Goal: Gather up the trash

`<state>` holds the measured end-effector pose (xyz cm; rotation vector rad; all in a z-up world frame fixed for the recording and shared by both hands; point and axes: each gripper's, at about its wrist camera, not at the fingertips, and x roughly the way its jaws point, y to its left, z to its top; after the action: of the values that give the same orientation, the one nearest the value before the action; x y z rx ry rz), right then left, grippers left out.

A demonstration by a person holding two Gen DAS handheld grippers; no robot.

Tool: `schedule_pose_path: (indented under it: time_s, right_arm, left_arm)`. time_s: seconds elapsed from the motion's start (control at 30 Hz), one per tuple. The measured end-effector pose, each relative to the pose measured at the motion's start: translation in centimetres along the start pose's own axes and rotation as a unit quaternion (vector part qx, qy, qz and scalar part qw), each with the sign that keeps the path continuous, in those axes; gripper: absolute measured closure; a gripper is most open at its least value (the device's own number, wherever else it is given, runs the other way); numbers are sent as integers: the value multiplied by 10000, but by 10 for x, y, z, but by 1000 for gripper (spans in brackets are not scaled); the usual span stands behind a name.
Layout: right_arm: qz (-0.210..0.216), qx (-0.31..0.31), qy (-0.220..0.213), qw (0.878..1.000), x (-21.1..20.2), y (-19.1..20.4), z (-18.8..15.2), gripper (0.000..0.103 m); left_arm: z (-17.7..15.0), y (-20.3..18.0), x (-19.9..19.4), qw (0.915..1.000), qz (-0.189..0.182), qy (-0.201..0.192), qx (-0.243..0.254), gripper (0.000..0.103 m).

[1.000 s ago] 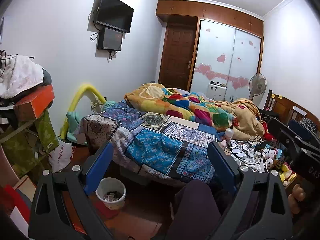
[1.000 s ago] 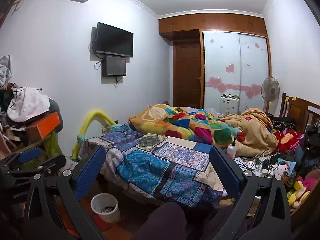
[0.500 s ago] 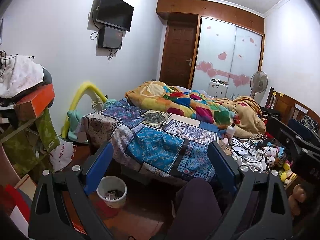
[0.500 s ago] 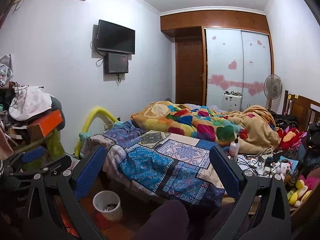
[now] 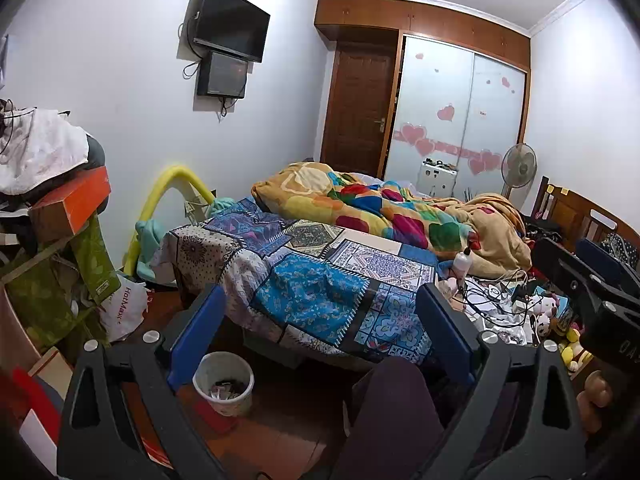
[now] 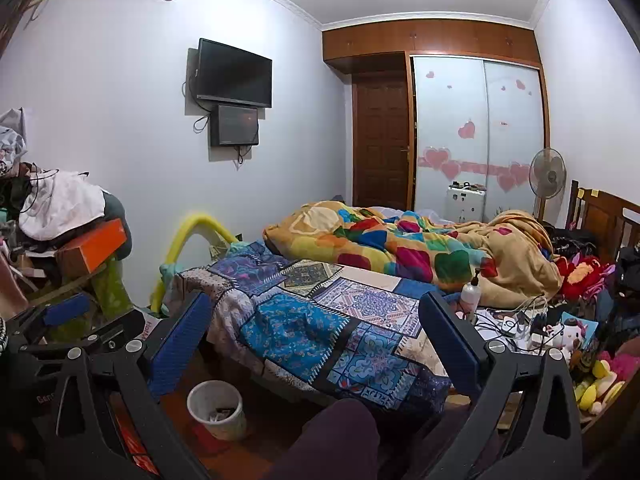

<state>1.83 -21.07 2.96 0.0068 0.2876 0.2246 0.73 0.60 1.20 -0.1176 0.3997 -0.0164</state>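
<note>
The left hand-held gripper point(image 5: 320, 336) and the right hand-held gripper point(image 6: 316, 344) are both held up side by side with fingers spread wide and nothing between them, probably because the person is scanning the room before choosing a piece of trash. The white wastebasket point(image 5: 224, 384) stands on the floor near the foot of the bed point(image 5: 320, 280), low and left, already holding scraps. Likely pickings lie among the clutter of cables and papers point(image 6: 508, 324) on the bed's near right side.
</note>
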Motion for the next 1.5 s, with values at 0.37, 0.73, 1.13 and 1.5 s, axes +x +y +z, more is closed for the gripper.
schedule_pose_path:
  time_s: [0.37,0.73,1.13,1.5]
  right_arm:
    - [13,-18,0,10000,0,0,2,0]
    - [52,-38,-19,10000,0,4,1,0]
    - [54,-30,-23,10000,-1,3,2,0]
    - [55,-21,-45,10000,-3,5,4,0]
  left_arm:
    - [2,1,-1,10000,12,-25,-19,6]
    - [3,-2,-2,10000,9,-74,-16,6]
    - [6,-6,-7,9998,86,-193,-27,6]
    - [6,-12,-12,9994,103,-328,57,6]
